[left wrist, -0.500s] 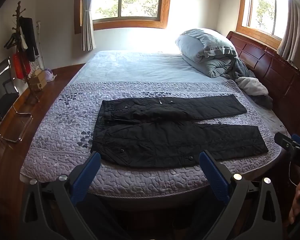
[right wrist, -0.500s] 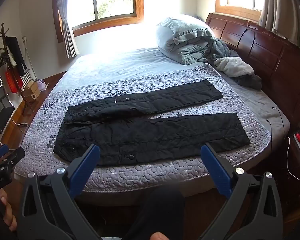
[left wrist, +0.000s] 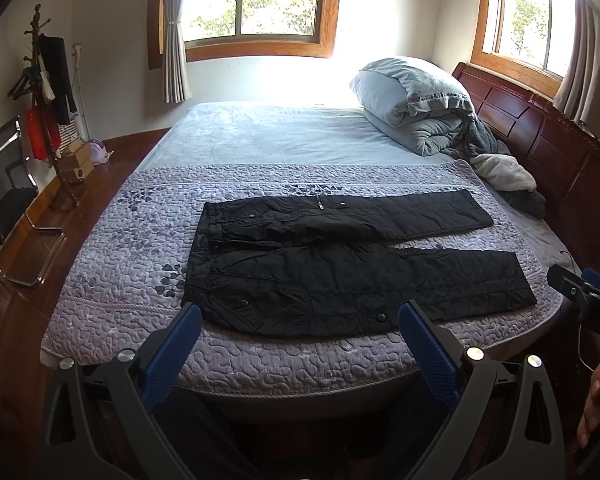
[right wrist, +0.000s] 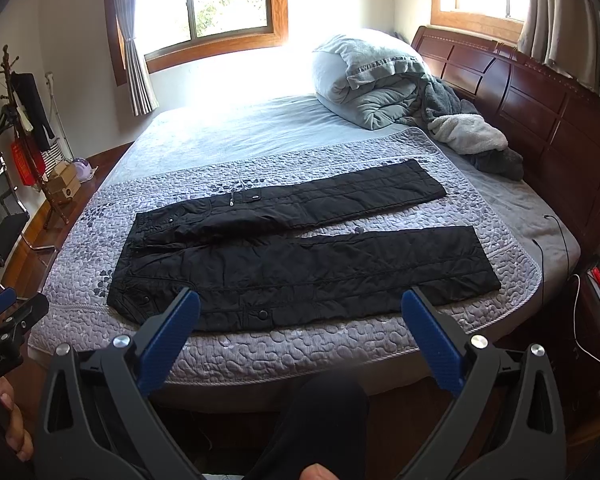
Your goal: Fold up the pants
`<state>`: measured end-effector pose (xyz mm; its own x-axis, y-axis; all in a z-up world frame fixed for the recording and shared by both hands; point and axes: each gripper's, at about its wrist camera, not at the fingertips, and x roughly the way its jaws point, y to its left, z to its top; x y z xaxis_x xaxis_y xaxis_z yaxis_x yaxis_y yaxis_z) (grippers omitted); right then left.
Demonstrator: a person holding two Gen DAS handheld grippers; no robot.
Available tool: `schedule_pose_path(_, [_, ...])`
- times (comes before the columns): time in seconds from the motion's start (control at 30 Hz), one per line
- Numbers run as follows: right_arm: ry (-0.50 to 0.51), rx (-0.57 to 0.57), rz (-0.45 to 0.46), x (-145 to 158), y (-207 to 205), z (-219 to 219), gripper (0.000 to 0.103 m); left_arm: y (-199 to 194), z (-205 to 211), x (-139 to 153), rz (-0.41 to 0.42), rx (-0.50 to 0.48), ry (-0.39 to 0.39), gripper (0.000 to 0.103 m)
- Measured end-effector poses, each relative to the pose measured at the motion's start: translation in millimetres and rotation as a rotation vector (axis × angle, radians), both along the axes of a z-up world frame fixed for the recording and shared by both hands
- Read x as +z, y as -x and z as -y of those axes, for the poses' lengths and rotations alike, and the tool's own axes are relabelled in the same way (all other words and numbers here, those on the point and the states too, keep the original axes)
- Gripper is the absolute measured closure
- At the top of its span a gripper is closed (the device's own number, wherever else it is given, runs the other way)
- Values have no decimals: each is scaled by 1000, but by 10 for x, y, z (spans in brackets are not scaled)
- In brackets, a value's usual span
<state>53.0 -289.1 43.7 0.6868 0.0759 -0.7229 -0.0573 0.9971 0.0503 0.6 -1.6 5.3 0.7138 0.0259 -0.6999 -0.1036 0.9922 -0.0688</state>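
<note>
Black quilted pants [left wrist: 340, 268] lie flat on the purple quilted bedspread [left wrist: 140, 240], waist to the left, both legs spread apart and pointing right. They also show in the right wrist view [right wrist: 300, 256]. My left gripper [left wrist: 300, 316] is open and empty, held short of the bed's near edge, in front of the waist and near leg. My right gripper [right wrist: 300, 304] is open and empty, also short of the near edge, in front of the near leg. Each gripper shows at the edge of the other's view.
A folded grey duvet and pillow [left wrist: 412, 100] and loose grey and white clothes [left wrist: 504, 176] lie at the bed's head by the dark wooden headboard [left wrist: 560, 152]. A coat stand [left wrist: 44, 92] and chair [left wrist: 4, 184] stand left. Cables [right wrist: 560, 240] run at the right.
Both views have shifted very slightly toward the bed. The pants have not moved and both grippers stay open.
</note>
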Motion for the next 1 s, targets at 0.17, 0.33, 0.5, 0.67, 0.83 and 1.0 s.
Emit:
schedule_pose_path(0.17, [4,-2,-2,-12,-18,-3,2,-11,2,-3,-1,0,1,4])
schedule_pose_path(0.33, [3,-1,-2,-10,-14,15,2,-10,0,-4,-2,1,1,4])
schedule_pose_path(0.5, [0,1,-7,-29,-47,39,2,-22,1,-5,-4,1,1,4])
schedule_pose_path(0.67, [2,0,-9,-49,-47,34,2,-37,5,-20,-7,2,0,4])
schedule_pose_path(0.83, [1,-1,-10,-52,-49,33,2,-43,1,-30,-8,2,0,4])
schedule_pose_path(1.0, [4,-3,-15,-89,-72,23,2,-57,-16,-60,-16,0,4,4])
